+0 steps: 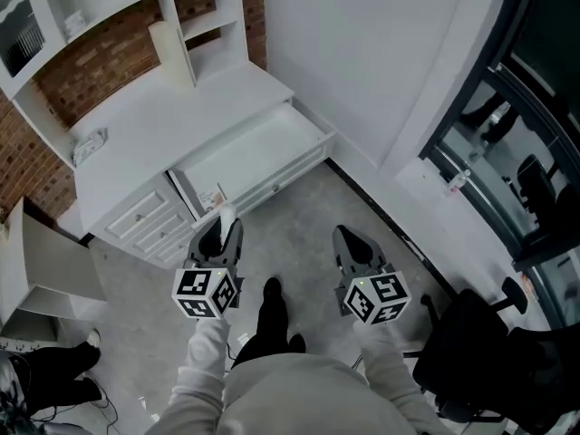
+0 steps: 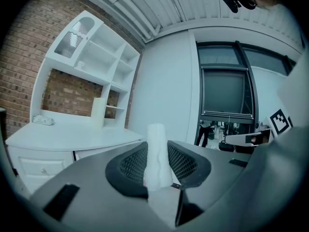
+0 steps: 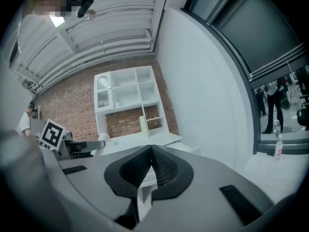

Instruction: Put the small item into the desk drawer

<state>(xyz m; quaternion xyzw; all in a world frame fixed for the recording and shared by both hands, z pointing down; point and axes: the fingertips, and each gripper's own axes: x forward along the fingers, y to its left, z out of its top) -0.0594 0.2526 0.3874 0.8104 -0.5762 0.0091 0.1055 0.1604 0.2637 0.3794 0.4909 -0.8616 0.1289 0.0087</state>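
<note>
In front of the white desk [image 1: 172, 116], your left gripper [image 1: 222, 229] is closed on the small item [image 1: 227, 214], a pale white piece that stands up past the jaw tips. In the left gripper view [image 2: 157, 164] the jaws press on the item's [image 2: 156, 149] lower part only. It looks soft and a little waisted, perhaps rolled material, though the view is too blurred to be sure. Your right gripper [image 1: 349, 243], at 3 o'clock from the left one, carries nothing. In the right gripper view [image 3: 150, 151] its jaws meet at the tips.

The drawer [image 1: 263, 148] stands pulled out at about 12 o'clock from the left gripper. The item is not yet over it and hangs above the floor [image 1: 299, 216], just short of the drawer front.

Here is what could go wrong:
- The grip is low on the item, so a knock against the drawer front could tip it or work it loose.
- If you open the jaws before the tips pass the front edge, the item will drop to the floor.
- The right gripper is near the drawer's corner at its 11 o'clock, and a forward swing could nudge the drawer inward.
</note>
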